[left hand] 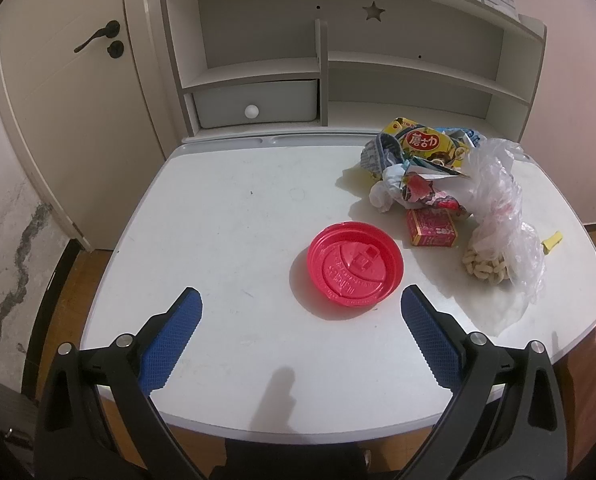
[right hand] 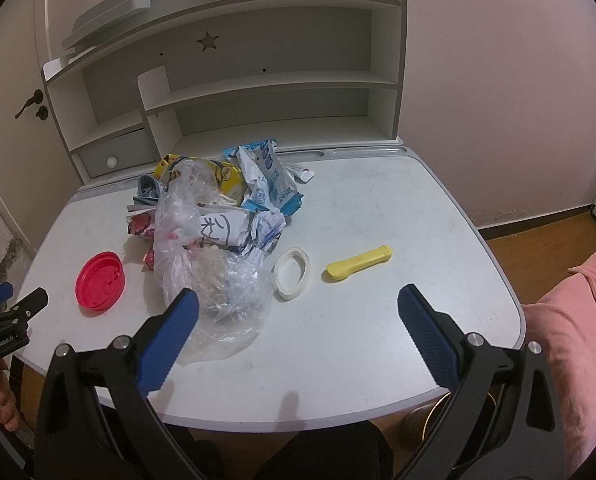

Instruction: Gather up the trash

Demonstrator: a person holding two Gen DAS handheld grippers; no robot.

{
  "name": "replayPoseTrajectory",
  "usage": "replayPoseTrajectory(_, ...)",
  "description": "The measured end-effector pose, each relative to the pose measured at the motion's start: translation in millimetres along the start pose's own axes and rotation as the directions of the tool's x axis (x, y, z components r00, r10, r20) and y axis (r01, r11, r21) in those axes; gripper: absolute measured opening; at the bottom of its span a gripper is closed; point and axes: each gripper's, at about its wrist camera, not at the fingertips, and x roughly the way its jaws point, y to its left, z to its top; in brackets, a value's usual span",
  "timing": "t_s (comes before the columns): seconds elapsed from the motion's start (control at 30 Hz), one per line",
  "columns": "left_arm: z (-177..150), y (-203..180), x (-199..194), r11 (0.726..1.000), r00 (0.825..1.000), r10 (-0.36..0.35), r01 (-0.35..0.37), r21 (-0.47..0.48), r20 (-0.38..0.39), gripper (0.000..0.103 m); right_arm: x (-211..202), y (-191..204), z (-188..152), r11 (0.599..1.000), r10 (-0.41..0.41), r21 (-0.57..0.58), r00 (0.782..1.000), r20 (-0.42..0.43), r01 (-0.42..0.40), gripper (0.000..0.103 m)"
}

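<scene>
white desk (right hand: pixel 378 208), yellow clip (right hand: pixel 358 266) lying flat, long axis left-right

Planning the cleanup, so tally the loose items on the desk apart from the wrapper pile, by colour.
Red: 2, round red plastic lid, small red cardboard box
Yellow: 1, yellow plastic handle
White: 1, white tape ring
Total: 4

I'm looking at a white desk (left hand: pixel 225 220) carrying a shelf hutch (left hand: pixel 338 64) with a star cutout (left hand: pixel 374 12) and a small drawer (left hand: pixel 253 104) — pale pink walls (right hand: pixel 498 100) behind, a door (left hand: pixel 65 120) standing left, wooden floor (right hand: pixel 546 240) showing right.
</scene>
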Motion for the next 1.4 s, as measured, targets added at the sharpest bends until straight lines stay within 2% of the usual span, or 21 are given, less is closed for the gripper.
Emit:
replayPoseTrajectory(1.03, -1, -6, -1, 1.0, 1.0, -0.002, 0.002, 0.015, -0.006, 0.097, -4, 0, 1, 1.0, 0.005, -0.004, 1.0, 0.007, -0.005, 0.096)
replayPoseTrajectory(1.4, 1, -10, 21, 0.999, 0.999, -0.013, 0.014, 0.029, -0.05, 0.097, 0, -7, 0, 1.0, 0.006, 0.004, 1.0, -0.012, -0.006, 0.096)
